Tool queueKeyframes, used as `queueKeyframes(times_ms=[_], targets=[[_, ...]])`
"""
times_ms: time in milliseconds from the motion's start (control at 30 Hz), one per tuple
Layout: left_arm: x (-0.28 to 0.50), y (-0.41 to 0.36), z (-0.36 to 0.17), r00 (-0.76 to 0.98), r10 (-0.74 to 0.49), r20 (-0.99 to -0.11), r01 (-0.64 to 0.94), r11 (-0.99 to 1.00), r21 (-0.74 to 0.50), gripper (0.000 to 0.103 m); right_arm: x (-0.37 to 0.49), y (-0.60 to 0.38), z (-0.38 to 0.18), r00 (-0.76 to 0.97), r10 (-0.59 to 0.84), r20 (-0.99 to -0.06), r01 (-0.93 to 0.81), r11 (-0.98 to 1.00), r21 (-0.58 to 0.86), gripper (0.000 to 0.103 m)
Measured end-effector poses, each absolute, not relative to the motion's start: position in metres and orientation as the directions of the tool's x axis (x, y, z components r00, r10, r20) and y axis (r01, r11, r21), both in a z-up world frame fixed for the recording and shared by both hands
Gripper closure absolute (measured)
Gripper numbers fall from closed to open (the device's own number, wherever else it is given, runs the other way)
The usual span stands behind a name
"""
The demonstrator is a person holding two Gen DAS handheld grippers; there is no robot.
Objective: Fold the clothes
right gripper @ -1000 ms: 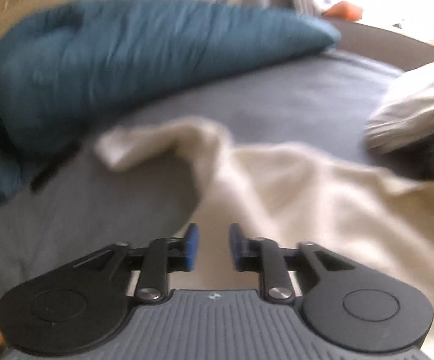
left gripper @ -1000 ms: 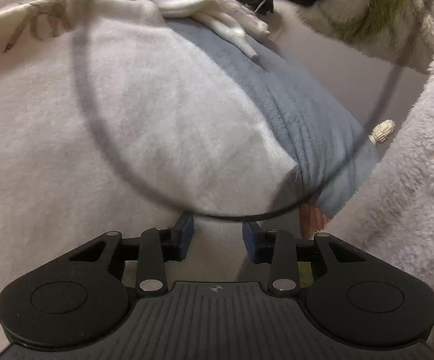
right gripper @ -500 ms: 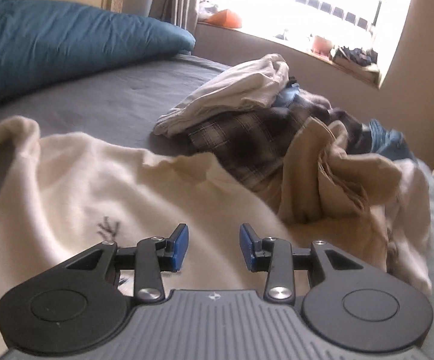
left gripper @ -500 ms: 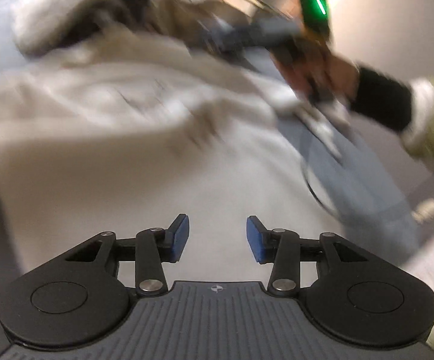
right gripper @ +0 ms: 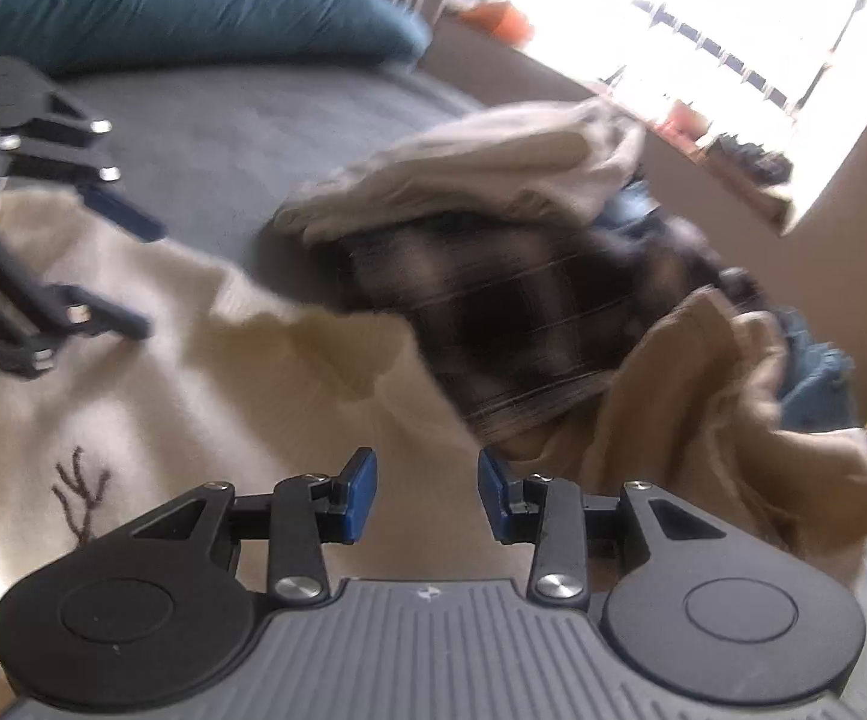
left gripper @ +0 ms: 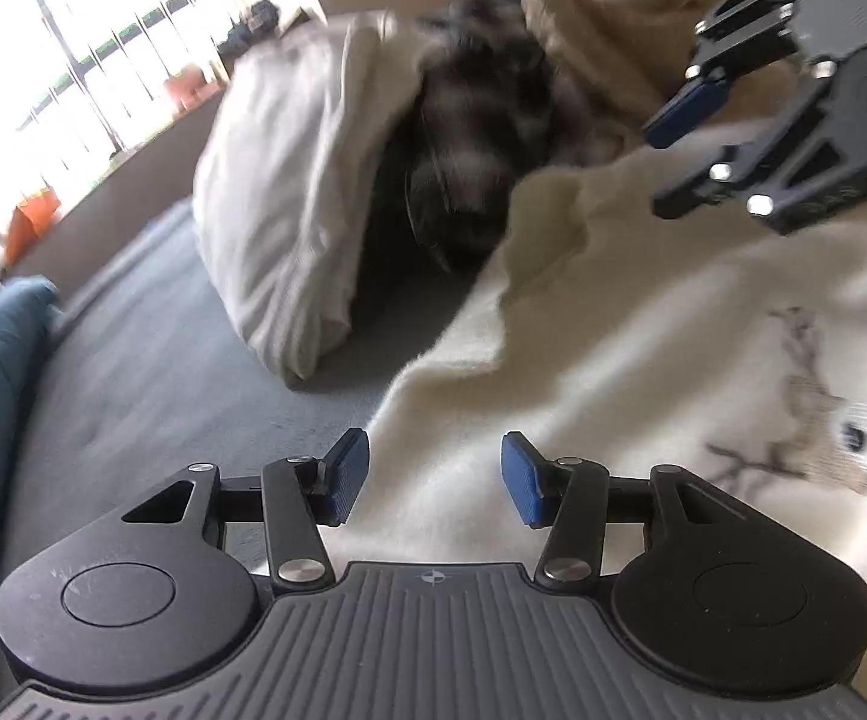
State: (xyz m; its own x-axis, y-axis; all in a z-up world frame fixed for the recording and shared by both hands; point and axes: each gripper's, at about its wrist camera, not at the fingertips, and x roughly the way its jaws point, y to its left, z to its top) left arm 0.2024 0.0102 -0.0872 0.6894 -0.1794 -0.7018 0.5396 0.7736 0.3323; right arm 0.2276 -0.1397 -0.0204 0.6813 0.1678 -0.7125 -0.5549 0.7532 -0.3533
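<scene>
A grey bed point(left gripper: 151, 372) is largely covered by a cream sweater point(left gripper: 613, 372) with a deer motif, spread flat beside a heap of unfolded clothes point(right gripper: 523, 300). A teal pillow point(right gripper: 181, 0) is seen at the bed's edge. Over the sweater, the left gripper point(left gripper: 433, 477) and right gripper point(right gripper: 427, 495) are held with jaws parted, nothing grasped.

Strong daylight is admitted through the window point(left gripper: 73, 60), which is overexposed; motion blur and fisheye edge distortion are observed throughout.
</scene>
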Motion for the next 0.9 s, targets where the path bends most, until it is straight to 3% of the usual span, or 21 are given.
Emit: queueKeyframes(times_ms=[167,300,367,400,467,500,633,900], targets=[[0.233,0.022,-0.092,0.612,-0.272,-0.743,0.577,0.796,0.184,0.054,0.252,-0.138,-0.026,0.640,0.164,-0.750,-0.585,0.738,-0.337,0.063],[0.245,0.026,-0.096,0.609,-0.306,-0.732,0.598,0.783,0.170,0.054,0.270,-0.147,-0.025,0.604,0.201,-0.771,-0.572,0.783,-0.244,0.063],[0.249,0.024,-0.098,0.594,-0.315,-0.740,0.609,0.777,0.158,0.063,0.275,-0.152,-0.025,0.584,0.216,-0.783,-0.567,0.799,-0.202,0.065],[0.250,0.022,-0.098,0.588,-0.319,-0.743,0.612,0.776,0.152,0.067,0.275,-0.153,-0.025,0.578,0.221,-0.785,-0.567,0.801,-0.191,0.068],[0.246,0.014,-0.098,0.599,-0.304,-0.741,0.619,0.763,0.188,0.074,0.272,-0.153,-0.026,0.586,0.205,-0.784,-0.567,0.795,-0.215,0.089],[0.242,0.011,-0.099,0.608,-0.293,-0.738,0.623,0.753,0.214,0.077,0.270,-0.153,-0.025,0.595,0.199,-0.779,-0.565,0.793,-0.229,0.091],[0.227,0.001,-0.098,0.653,-0.251,-0.715,0.613,0.729,0.304,0.093,0.254,-0.157,-0.018,0.646,0.211,-0.734,-0.556,0.789,-0.262,0.096],[0.195,0.010,-0.052,0.781,-0.288,-0.554,0.514,0.800,0.310,0.096,0.206,-0.177,0.020,0.804,0.219,-0.552,-0.446,0.836,-0.319,0.098]])
